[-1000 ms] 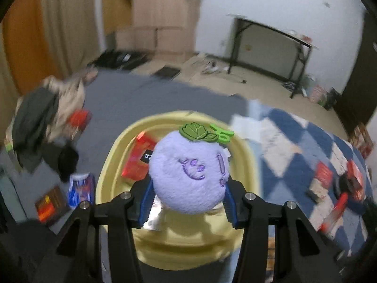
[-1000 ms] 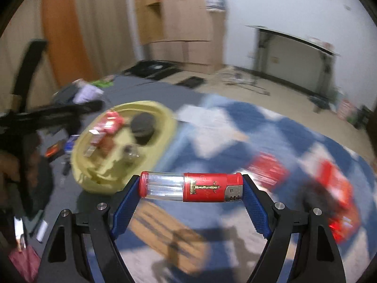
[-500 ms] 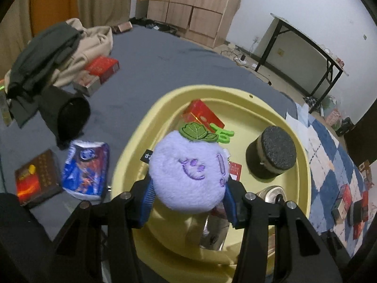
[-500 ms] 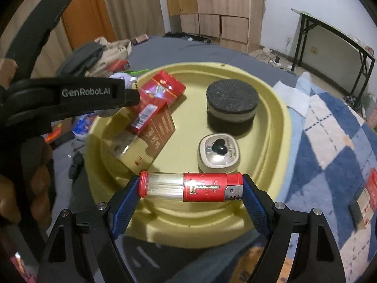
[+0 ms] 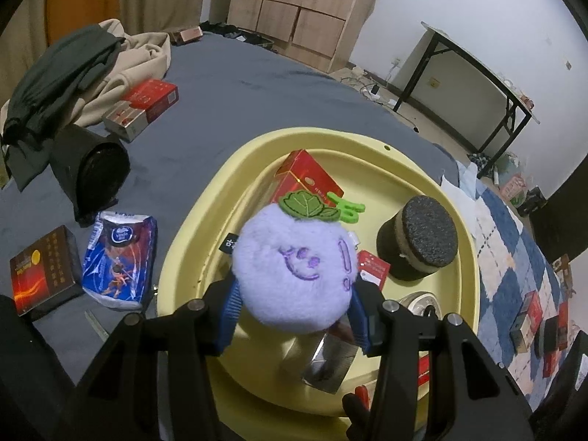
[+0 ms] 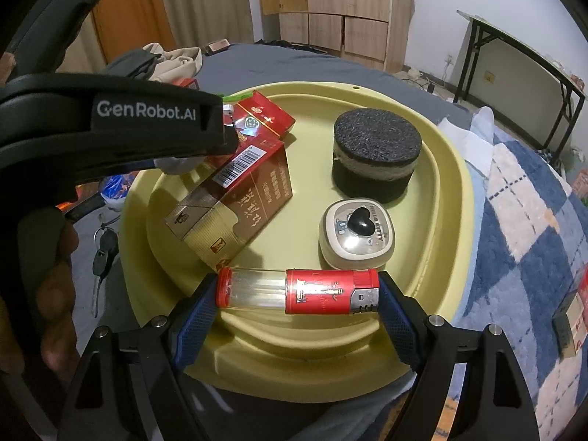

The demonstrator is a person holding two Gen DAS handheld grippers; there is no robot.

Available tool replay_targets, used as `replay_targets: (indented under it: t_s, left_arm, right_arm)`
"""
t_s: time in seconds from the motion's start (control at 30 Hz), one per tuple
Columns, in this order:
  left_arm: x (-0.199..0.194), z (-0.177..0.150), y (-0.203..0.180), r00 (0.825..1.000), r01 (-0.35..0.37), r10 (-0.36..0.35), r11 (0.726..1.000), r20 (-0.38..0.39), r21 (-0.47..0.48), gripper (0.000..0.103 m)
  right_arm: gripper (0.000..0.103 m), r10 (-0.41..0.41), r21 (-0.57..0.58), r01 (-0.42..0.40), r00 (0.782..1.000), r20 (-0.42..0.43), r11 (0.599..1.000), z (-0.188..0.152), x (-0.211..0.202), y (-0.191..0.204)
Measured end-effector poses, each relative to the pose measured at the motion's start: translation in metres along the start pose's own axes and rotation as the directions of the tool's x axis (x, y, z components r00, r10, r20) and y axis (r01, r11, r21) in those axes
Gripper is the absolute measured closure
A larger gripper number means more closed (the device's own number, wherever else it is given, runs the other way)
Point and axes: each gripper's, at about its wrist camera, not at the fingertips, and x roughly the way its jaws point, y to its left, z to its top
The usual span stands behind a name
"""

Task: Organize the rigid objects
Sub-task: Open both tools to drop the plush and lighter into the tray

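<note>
Hovering over the yellow tray, I am pinching the purple plush fruit in the left gripper, part-closed, and clamping the red lighter lengthwise in the wider-set right gripper, above the tray's near rim beside the cigarette packs.

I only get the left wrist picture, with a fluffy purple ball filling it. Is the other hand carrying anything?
Observer: Yes, the right gripper is shut on a red and clear lighter, gripped end to end.
Operator: Where is it?
Observer: Over the near rim of the yellow tray.
Operator: What is that shiny thing behind my ball?
Observer: A small cream case with a black heart on its lid.
Operator: Anything beside the tray?
Observer: Keys lie on the grey cover.
</note>
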Motion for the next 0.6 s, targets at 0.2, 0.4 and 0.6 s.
replay_targets:
  t_s: [0.2,0.4,0.6]
  left_arm:
    - [0.0049,-0.0024,-0.0022,1.000,0.006,-0.005,1.000,-0.008,0.009,0.051]
    - [0.0035,-0.0009,0.0000,1.000,0.024,-0.024,1.000,-0.001,-0.017,0.049]
    - [0.0074,-0.0039,0.0013,0.998,0.061,-0.062,0.997,-0.018,-0.044,0.045]
  right_arm:
    - [0.021,0.003,0.000,-0.003,1.000,-0.004,1.000,0.0002,-0.0014,-0.0019]
    - [0.020,-0.009,-0.012,0.009,1.000,0.001,1.000,-0.0003,0.0002,-0.0004]
    - [0.014,-0.008,-0.036,0.009,1.000,0.012,0.999,-0.0024,-0.0024,-0.0003]
